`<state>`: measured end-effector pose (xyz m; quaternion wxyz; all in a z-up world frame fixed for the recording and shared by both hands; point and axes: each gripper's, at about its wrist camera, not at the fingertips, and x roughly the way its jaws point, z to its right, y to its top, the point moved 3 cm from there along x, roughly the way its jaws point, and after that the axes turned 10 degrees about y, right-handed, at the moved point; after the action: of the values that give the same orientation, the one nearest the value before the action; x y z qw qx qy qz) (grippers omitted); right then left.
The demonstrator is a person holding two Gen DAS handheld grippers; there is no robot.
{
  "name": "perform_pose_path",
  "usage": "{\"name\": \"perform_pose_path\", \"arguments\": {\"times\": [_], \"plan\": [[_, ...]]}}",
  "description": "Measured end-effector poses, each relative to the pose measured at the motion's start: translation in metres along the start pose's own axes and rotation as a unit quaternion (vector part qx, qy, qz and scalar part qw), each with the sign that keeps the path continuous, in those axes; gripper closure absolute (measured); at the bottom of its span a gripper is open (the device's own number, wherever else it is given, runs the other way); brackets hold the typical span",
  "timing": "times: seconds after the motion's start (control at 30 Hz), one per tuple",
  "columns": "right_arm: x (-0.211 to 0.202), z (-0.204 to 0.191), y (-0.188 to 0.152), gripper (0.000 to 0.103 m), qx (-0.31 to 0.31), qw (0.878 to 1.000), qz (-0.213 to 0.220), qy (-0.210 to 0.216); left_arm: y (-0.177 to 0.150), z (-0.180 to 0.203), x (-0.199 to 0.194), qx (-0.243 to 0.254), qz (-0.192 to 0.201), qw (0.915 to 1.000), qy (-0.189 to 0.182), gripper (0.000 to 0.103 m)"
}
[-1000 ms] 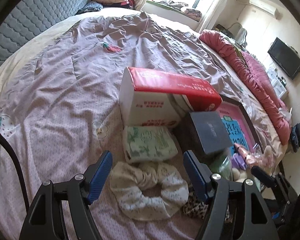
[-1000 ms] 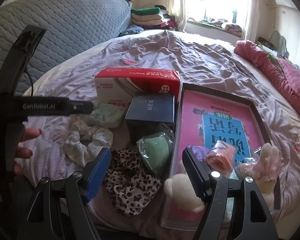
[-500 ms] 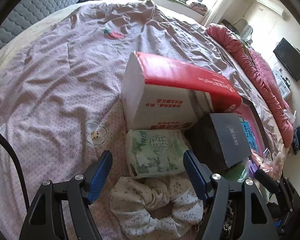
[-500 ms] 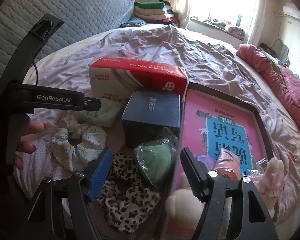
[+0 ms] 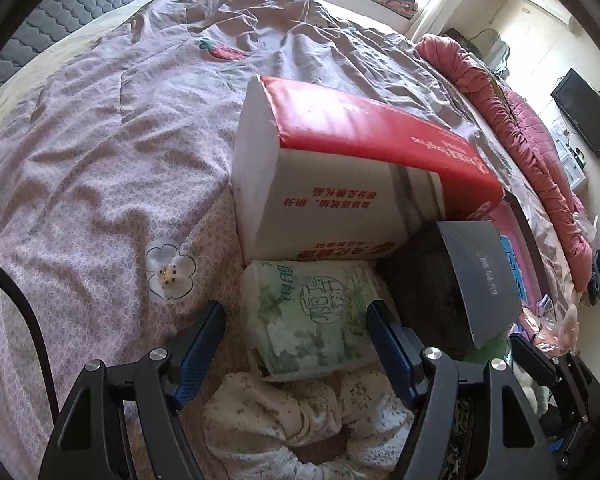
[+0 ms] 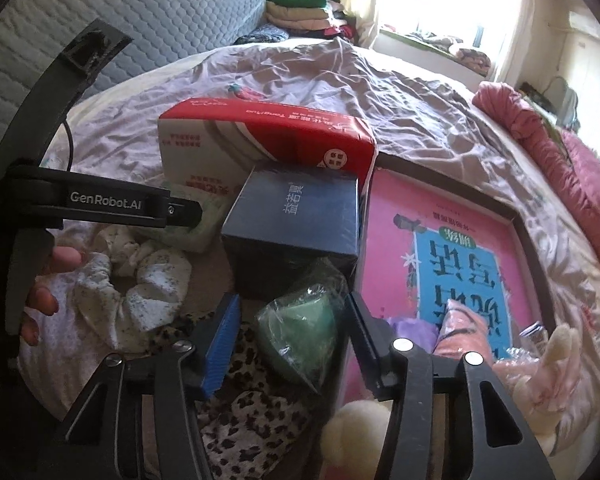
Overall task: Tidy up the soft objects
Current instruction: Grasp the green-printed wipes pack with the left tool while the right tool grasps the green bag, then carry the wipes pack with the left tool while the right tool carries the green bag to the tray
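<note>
The right gripper (image 6: 288, 336) has come lower over the bed and its jaws are closing around the green item in clear wrap (image 6: 300, 332), which sits between them; the pads seem not yet to press it. I judge this is the next soft thing to go into the pink tray (image 6: 516, 220) to its right. The left gripper (image 5: 296, 344) has also come down, wide open and empty, the green tissue pack (image 5: 308, 316) between its jaws and the floral scrunchie (image 5: 284, 420) beneath. The leopard cloth (image 6: 252, 412) and plush toy (image 6: 356, 428) are partly hidden.
</note>
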<state>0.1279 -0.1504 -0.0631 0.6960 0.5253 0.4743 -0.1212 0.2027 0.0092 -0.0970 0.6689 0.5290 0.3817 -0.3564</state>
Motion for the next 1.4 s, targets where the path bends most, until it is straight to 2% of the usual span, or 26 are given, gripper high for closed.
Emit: {"name": "perform_pose_path", "arguments": {"times": [0.17, 0.37, 0.5, 0.63, 0.7, 0.77, 1.0, 1.4], "plan": [[0.006, -0.006, -0.002, 0.057, -0.033, 0.999, -0.013, -0.010, 0.003, 0.006, 0.002, 0.010, 0.007, 0.9998, 0.016, 0.030], [0.015, -0.001, -0.003, 0.058, -0.023, 0.999, -0.024, -0.001, 0.002, 0.008, 0.004, 0.012, 0.008, 0.9997, 0.022, 0.030], [0.017, 0.003, -0.001, 0.063, -0.007, 1.000, -0.023, 0.007, 0.004, 0.008, 0.005, 0.010, 0.010, 0.9996, 0.025, 0.032], [0.013, 0.008, -0.001, 0.065, 0.008, 1.000, -0.010, 0.023, 0.005, 0.010, 0.004, 0.008, 0.013, 0.9996, 0.022, 0.049], [0.010, 0.012, -0.002, 0.065, 0.022, 0.999, -0.002, 0.033, 0.005, 0.011, 0.003, 0.011, 0.012, 0.9996, 0.022, 0.053], [0.006, 0.013, -0.001, 0.065, 0.028, 0.999, 0.006, 0.037, 0.005, 0.011, 0.001, 0.011, 0.013, 0.9997, 0.017, 0.061], [-0.007, 0.015, 0.001, 0.065, 0.044, 0.998, 0.025, 0.048, 0.005, 0.013, -0.010, 0.011, 0.029, 0.9995, -0.005, 0.069], [-0.037, 0.020, 0.005, 0.065, 0.065, 0.993, 0.064, 0.074, -0.001, 0.014, -0.053, 0.014, 0.062, 0.9980, 0.000, 0.077]]}}
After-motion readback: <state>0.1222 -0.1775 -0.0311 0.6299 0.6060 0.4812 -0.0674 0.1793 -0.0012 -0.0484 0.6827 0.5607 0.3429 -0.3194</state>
